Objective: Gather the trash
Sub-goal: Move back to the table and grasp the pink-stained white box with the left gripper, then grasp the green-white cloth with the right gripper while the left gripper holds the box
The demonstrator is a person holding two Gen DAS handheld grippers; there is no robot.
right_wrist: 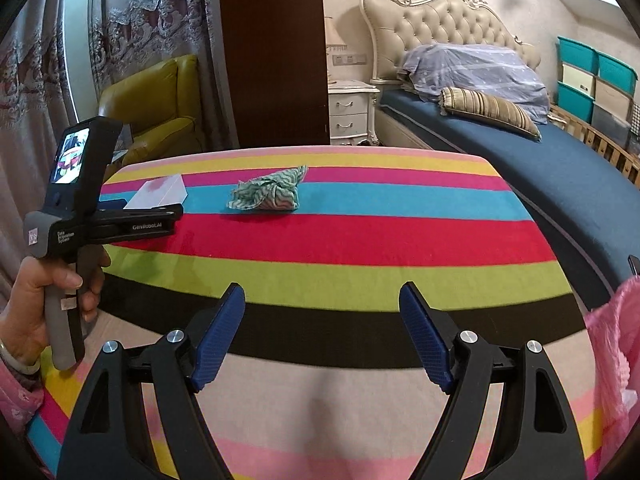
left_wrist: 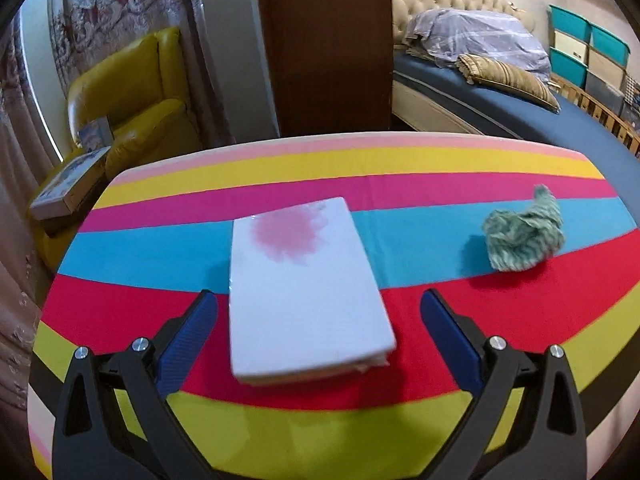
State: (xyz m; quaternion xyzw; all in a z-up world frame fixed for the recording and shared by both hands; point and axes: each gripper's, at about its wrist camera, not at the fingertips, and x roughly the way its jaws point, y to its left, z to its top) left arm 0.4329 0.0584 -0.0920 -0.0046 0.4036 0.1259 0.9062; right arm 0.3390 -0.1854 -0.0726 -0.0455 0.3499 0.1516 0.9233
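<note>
A white tissue pack with a pink blot point(left_wrist: 298, 284) lies on the striped tablecloth point(left_wrist: 520, 308), between the wide-open fingers of my left gripper point(left_wrist: 318, 310), which is not touching it. A crumpled green-and-white cloth point(left_wrist: 524, 238) lies to its right on the blue stripe. In the right wrist view the cloth point(right_wrist: 268, 192) is mid-table and the tissue pack point(right_wrist: 160, 192) is far left beside the left gripper's body point(right_wrist: 132, 224). My right gripper point(right_wrist: 322, 320) is open and empty over the near table edge.
The striped tablecloth point(right_wrist: 360, 240) covers the table. A pink bag edge point(right_wrist: 616, 344) shows at the right. Beyond the table are a yellow armchair point(left_wrist: 132, 92), a dark wooden cabinet point(left_wrist: 328, 44) and a bed with a blue sheet point(right_wrist: 540, 160).
</note>
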